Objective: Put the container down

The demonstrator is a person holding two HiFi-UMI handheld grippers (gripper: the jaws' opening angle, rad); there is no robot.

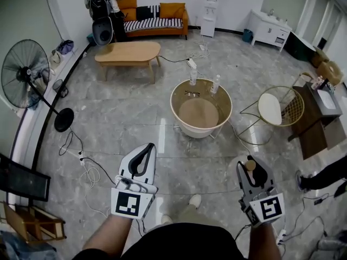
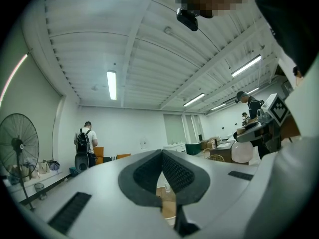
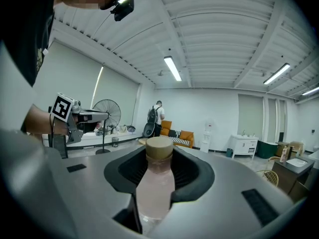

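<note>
lower half of bottle behind right gripper

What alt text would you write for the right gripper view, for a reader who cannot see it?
The right gripper is shut on a pale pink bottle, whose tan cap stands just beyond the dark jaw pads. Behind is a room with an orange sofa, a standing fan and a person wearing a backpack.

Pinkish bottle, tan cap, gripped lengthwise in right hand-held gripper
</note>
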